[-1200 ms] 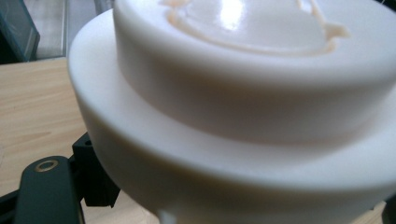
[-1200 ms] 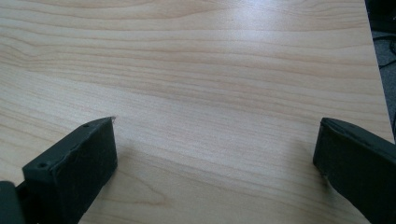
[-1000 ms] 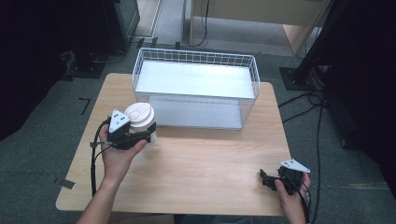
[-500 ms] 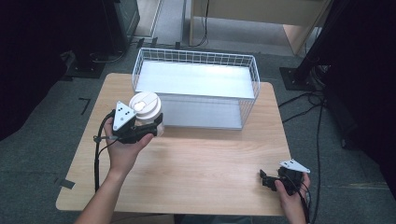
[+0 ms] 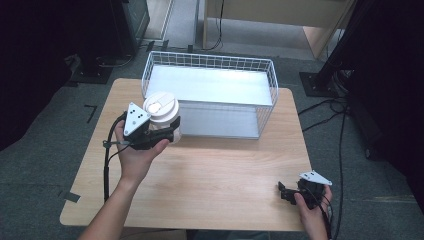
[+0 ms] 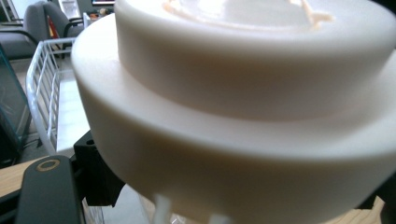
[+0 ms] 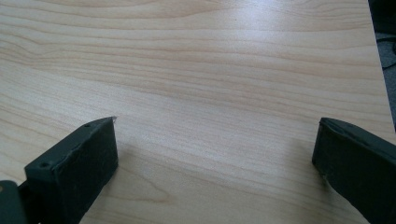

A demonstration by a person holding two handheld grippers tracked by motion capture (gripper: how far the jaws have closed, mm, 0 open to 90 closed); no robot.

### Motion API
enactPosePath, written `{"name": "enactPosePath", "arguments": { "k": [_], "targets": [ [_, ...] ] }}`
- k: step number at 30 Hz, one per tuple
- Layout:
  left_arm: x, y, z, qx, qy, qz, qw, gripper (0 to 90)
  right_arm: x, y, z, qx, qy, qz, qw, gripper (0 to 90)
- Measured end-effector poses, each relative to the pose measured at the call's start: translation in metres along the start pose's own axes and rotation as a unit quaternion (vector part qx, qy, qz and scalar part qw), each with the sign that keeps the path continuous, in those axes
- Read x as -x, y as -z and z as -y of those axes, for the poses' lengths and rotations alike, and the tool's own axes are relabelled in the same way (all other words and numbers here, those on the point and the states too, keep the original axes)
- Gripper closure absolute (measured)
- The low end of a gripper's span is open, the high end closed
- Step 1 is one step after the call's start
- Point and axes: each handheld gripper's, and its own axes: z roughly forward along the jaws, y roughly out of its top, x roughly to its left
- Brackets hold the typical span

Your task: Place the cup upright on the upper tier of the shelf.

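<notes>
- High view: left gripper [image 5: 167,134] clamped on a white paper cup with a cream plastic lid [image 5: 161,109], held upright just off the near left corner of the white wire basket [image 5: 210,62].
- Left gripper view: cream lid [image 6: 243,107] close against the lens, basket wire [image 6: 39,88] behind.
- Right gripper [image 5: 286,193], jaws wide apart, low over the light wooden table [image 5: 225,170] near its front right corner, well apart from the cup.
</notes>
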Motion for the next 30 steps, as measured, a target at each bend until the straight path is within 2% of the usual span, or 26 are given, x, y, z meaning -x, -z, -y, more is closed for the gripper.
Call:
{"name": "enactPosePath", "arguments": {
  "k": [8,11,16,30],
  "targets": [
    [0.002,-0.001,-0.017,0.011,-0.006,-0.002,0.9999,15.6,0.0,0.0,0.0,0.0,0.0,0.0,1.0,0.0],
    [0.002,-0.004,-0.025,0.012,-0.014,-0.002,0.9998,15.6,0.0,0.0,0.0,0.0,0.0,0.0,1.0,0.0],
    [0.0,-0.011,-0.037,0.016,-0.017,-0.002,0.9997,15.7,0.0,0.0,0.0,0.0,0.0,0.0,1.0,0.0],
    [-0.011,-0.029,-0.066,0.026,-0.004,-0.005,0.9996,15.7,0.0,0.0,0.0,0.0,0.0,-0.001,1.0,0.0]
  ]
}}
